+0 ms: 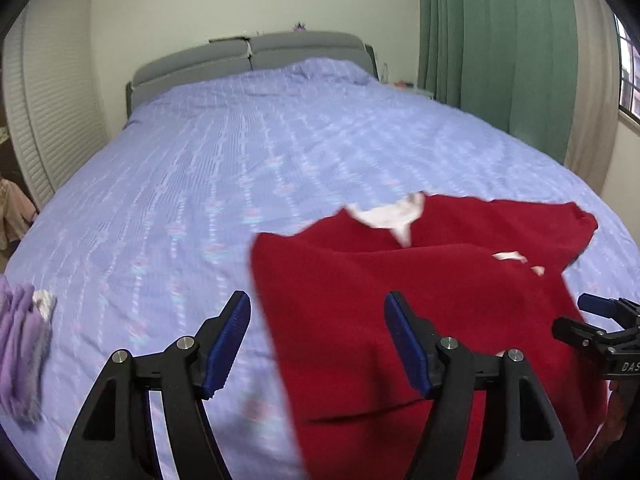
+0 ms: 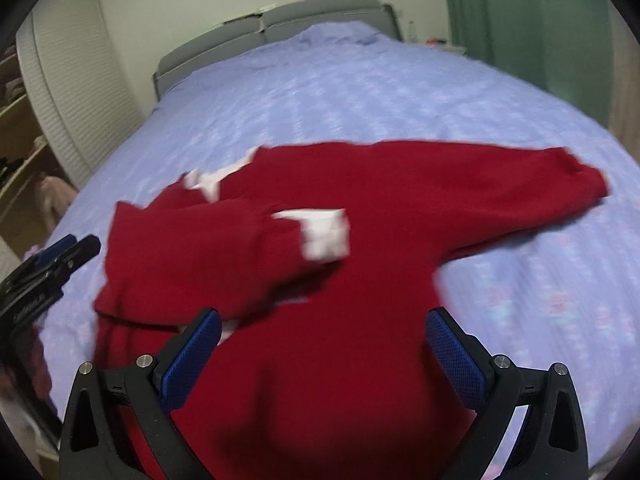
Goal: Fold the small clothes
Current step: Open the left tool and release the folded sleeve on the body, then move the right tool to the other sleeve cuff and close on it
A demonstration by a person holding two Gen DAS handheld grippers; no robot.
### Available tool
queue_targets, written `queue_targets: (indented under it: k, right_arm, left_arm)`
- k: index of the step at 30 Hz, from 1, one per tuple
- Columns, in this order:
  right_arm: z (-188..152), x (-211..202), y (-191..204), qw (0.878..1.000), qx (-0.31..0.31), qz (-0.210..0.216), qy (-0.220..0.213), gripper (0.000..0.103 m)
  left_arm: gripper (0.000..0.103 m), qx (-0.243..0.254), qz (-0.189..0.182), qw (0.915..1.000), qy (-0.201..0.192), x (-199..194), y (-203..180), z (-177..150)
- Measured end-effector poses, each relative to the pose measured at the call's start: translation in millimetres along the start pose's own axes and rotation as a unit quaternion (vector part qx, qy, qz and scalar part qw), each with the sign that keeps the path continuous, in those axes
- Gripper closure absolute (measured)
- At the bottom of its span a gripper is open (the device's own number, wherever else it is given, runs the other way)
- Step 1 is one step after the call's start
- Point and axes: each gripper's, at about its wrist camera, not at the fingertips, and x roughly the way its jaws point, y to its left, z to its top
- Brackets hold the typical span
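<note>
A small red garment (image 2: 360, 264) with white collar and cuff lies on the blue bedspread (image 2: 360, 92). Its left sleeve (image 2: 224, 240) is folded across the body; the right sleeve (image 2: 552, 184) stretches out to the right. My right gripper (image 2: 324, 344) is open over the garment's lower body, holding nothing. My left gripper (image 1: 318, 328) is open at the garment's (image 1: 400, 288) left edge, one finger over the bedspread (image 1: 240, 152), one over the red cloth. The right gripper shows at the right edge of the left wrist view (image 1: 592, 320); the left gripper shows at the left edge of the right wrist view (image 2: 68, 252).
A purple and white cloth pile (image 1: 24, 344) lies at the bed's left edge. A grey headboard (image 1: 256, 54) stands at the far end. Louvered closet doors (image 1: 48, 112) are on the left, a green curtain (image 1: 500, 48) on the right. Shelves (image 2: 16, 152) stand at the left.
</note>
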Motion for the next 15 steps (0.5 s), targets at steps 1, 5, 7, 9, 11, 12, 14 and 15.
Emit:
queue_targets:
  k: [1, 5, 7, 9, 11, 12, 14, 15]
  right_arm:
    - [0, 3, 7, 1.0, -0.001, 0.009, 0.003, 0.0]
    - [4, 22, 30, 1.0, -0.003, 0.022, 0.011, 0.0]
    - [7, 30, 29, 1.0, 0.009, 0.023, 0.02, 0.001]
    - [9, 36, 25, 0.999, 0.029, 0.026, 0.028, 0.001]
    - [9, 38, 20, 0.998, 0.042, 0.035, 0.03, 0.001]
    - [9, 40, 20, 0.998, 0.042, 0.033, 0.03, 0.001]
    - [9, 45, 20, 0.998, 0.043, 0.029, 0.032, 0.001]
    - [8, 47, 19, 0.998, 0.045, 0.029, 0.036, 0.001]
  left_arm:
    - [0.034, 0.002, -0.01, 0.9999, 0.007, 3, 7, 4]
    - [0.035, 0.02, -0.026, 0.9986, 0.042, 19, 18, 19]
    - [0.035, 0.048, -0.024, 0.9981, 0.03, 8, 12, 11]
    - [0.035, 0.092, 0.018, 0.9956, 0.001, -10, -2, -13]
    - [0.035, 0.121, 0.037, 0.9919, -0.013, -21, -16, -40]
    - [0.035, 0.129, 0.043, 0.9907, -0.01, -21, -20, -50]
    - [0.035, 0.144, 0.054, 0.9881, -0.004, -19, -33, -76]
    - [0.035, 0.157, 0.074, 0.9848, -0.001, -13, -42, -92]
